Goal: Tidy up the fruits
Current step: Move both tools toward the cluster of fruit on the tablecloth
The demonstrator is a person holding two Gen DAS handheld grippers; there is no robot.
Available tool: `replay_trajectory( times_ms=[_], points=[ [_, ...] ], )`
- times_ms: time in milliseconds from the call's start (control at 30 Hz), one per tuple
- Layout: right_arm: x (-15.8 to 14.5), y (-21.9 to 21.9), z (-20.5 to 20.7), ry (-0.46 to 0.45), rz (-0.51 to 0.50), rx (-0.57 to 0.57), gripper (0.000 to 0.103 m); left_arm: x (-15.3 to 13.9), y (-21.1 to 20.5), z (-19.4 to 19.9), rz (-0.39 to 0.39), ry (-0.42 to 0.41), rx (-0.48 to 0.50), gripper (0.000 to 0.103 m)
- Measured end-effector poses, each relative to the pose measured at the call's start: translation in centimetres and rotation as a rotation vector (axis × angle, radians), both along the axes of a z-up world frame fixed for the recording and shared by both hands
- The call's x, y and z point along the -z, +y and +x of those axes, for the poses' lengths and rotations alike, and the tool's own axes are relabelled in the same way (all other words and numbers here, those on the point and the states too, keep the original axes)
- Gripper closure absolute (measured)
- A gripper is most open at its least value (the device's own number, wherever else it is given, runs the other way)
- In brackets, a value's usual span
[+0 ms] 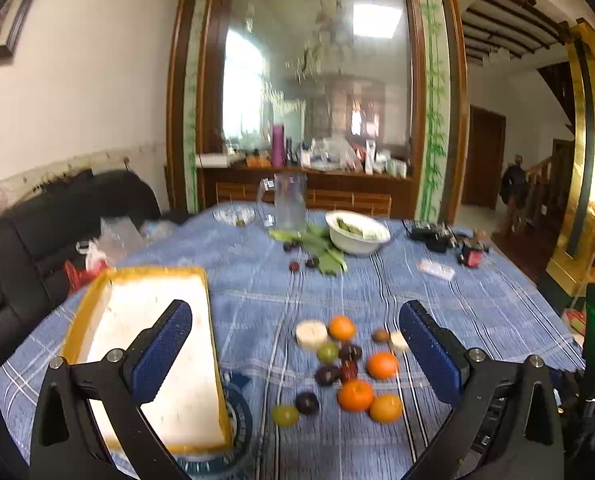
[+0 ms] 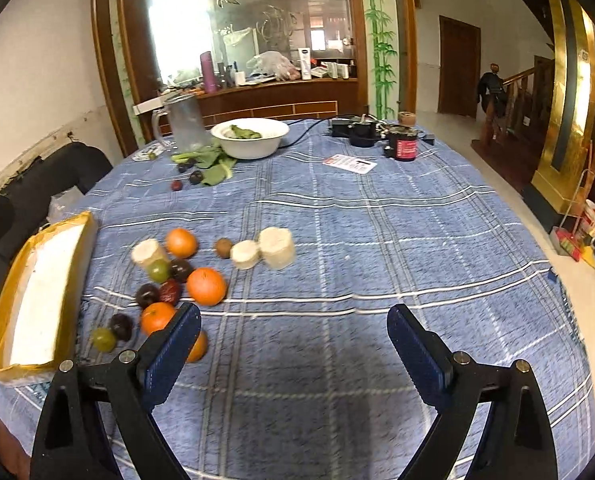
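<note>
Fruit (image 1: 347, 364) clustered on the blue-checked surface (image 2: 337, 240), straight ahead between the left gripper (image 1: 295, 344) pads; off to the left of the right gripper (image 2: 293, 344), so nearer the left. Both grippers spread wide, empty. Tray (image 1: 153, 344) just left of the pile, long axis running away. 4 oranges, 2 green grapes, dark plums, pale cut chunks.

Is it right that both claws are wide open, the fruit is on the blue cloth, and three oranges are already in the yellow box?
Not quite. The yellow box holds no oranges; it is empty in both wrist views. All four oranges lie on the blue cloth beside it. The rest holds: the left claw and the right claw are wide open.
</note>
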State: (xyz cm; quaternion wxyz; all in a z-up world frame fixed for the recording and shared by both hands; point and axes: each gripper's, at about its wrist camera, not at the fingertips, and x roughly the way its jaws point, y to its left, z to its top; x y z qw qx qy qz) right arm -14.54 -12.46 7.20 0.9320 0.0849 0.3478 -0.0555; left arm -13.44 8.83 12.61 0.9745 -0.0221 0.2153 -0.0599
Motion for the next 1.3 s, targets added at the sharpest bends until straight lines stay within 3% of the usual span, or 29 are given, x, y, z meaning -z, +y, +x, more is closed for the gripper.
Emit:
replay_trajectory(
  times_ms=[233, 633, 1100, 1300],
  points=[
    [0.3, 1.1, -0.4, 0.016, -0.015, -0.011, 0.007, 1.1, 1.7, -0.9, -0.069, 0.07, 0.045, 0.0],
    [1.0, 2.2, -0.2, 0.048, -0.026, -0.033, 0.007, 2.1, 0.4, -0.9, 0.022, 0.119, 0.077, 0.0],
    [1.5, 2.7, 0.6, 0.076, -0.045, -0.073, 0.007, 2.9, 1.4, 1.4, 0.02, 0.183, 0.07, 0.0],
    [0.7, 3.0, 0.8, 0.061, -0.057, -0.161, 0.007, 2.4, 7.0, 4.4, -0.114, 0.254, 0.045, 0.0]
  ],
)
